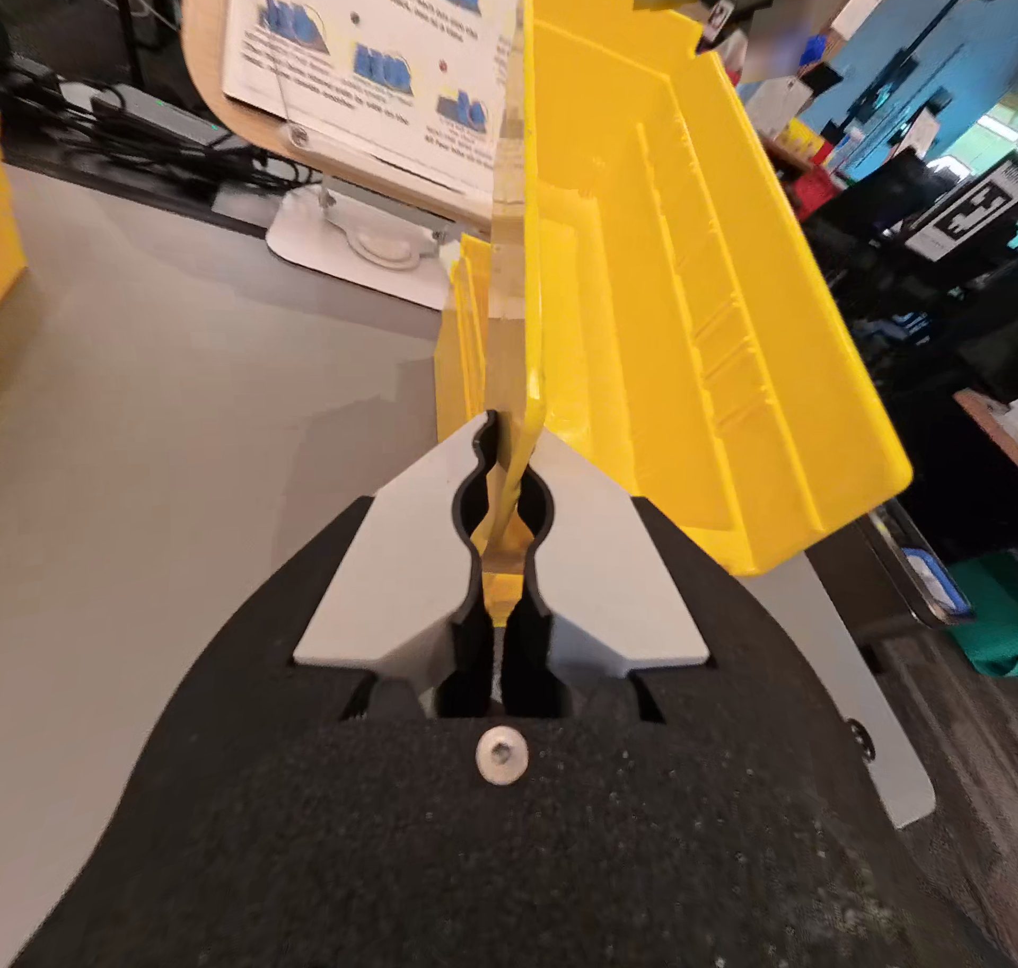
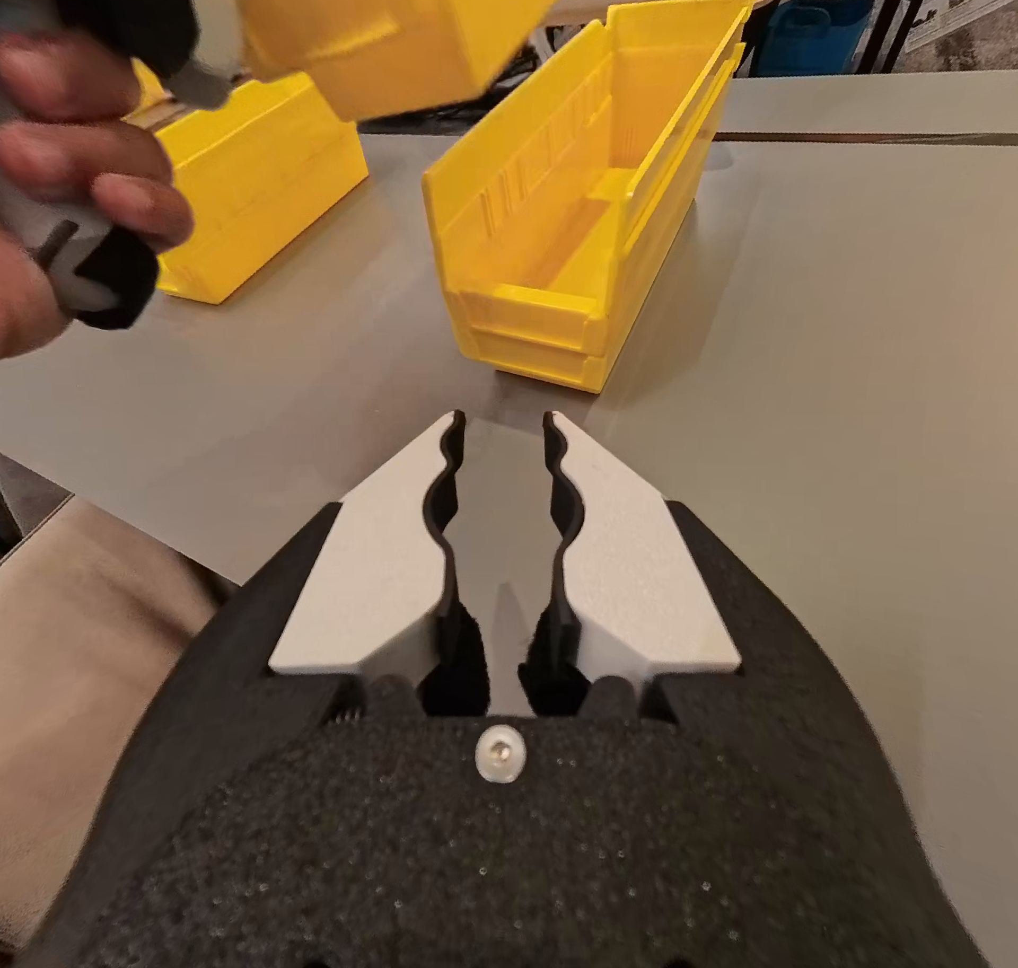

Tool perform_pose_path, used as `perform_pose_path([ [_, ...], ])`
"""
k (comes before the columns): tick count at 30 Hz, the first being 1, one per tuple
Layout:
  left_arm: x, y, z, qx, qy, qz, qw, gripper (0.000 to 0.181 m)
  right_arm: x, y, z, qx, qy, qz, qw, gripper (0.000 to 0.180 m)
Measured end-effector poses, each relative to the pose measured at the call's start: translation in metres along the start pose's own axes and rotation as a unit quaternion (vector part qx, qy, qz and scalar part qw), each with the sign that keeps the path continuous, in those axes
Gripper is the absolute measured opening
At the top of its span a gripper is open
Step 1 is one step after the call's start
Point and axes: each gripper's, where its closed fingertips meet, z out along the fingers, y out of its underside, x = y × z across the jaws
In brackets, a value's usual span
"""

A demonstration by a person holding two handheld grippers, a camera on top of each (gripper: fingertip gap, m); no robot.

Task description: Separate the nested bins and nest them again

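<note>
A grey desk (image 2: 826, 280) carries two nested yellow bins (image 2: 551, 236) and a single bin (image 2: 259, 181) to their left. The left gripper (image 1: 509, 446) pinches a lifted yellow bin (image 1: 688, 308) by its wall. The right gripper (image 2: 504, 424) hovers, jaws narrowly parted, empty. An instruction sheet (image 1: 358, 49) stands behind.

A yellow bin (image 1: 688, 302) is held clear of the grey table (image 1: 182, 391), its side wall pinched between the closed fingers of the left gripper (image 1: 509, 429). The bin's ribbed interior is tilted rightward. An instruction sheet (image 1: 358, 60) is propped behind.
</note>
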Motion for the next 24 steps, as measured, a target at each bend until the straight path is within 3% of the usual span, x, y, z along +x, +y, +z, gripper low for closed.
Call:
perform_pose_path([
  [10,0.016,0.040,0.040,-0.036,-0.064,0.022,0.997,0.000,0.012,-0.005,-0.007,0.011,0.005,0.024,1.000,0.028],
  [24,0.008,0.065,0.056,-0.037,-0.106,0.053,0.992,0.000,0.011,-0.004,-0.005,0.006,-0.004,0.029,1.000,0.028],
])
